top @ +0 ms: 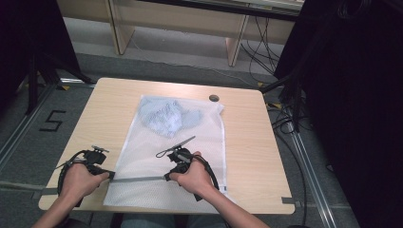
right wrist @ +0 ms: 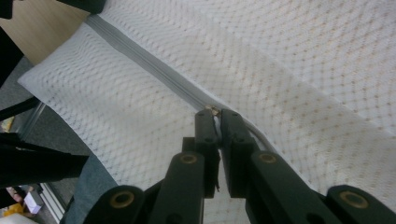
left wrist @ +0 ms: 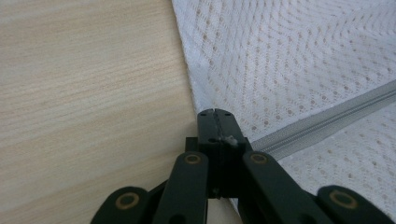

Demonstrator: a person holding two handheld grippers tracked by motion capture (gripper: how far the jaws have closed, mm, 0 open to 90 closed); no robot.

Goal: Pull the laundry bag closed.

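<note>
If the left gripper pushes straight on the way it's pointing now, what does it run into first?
The left gripper, shut on the mesh bag edge, points along the grey zipper toward the right gripper, so probably that, though depth is unclear.

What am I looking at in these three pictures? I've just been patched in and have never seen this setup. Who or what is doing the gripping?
There is no robot. A person holds a pair of hand-held tongs in each hand. The high view looks down on a wooden table. The other two pictures come from cameras that ride on the tongs and look along their black jaws.

A white mesh laundry bag lies flat on the table, with a bluish garment inside near its far end. A grey zipper crosses its near end.

The left tongs are shut on the bag's edge at the zipper's end. The right tongs are closed on what looks like the zipper's pull, farther along.
</note>
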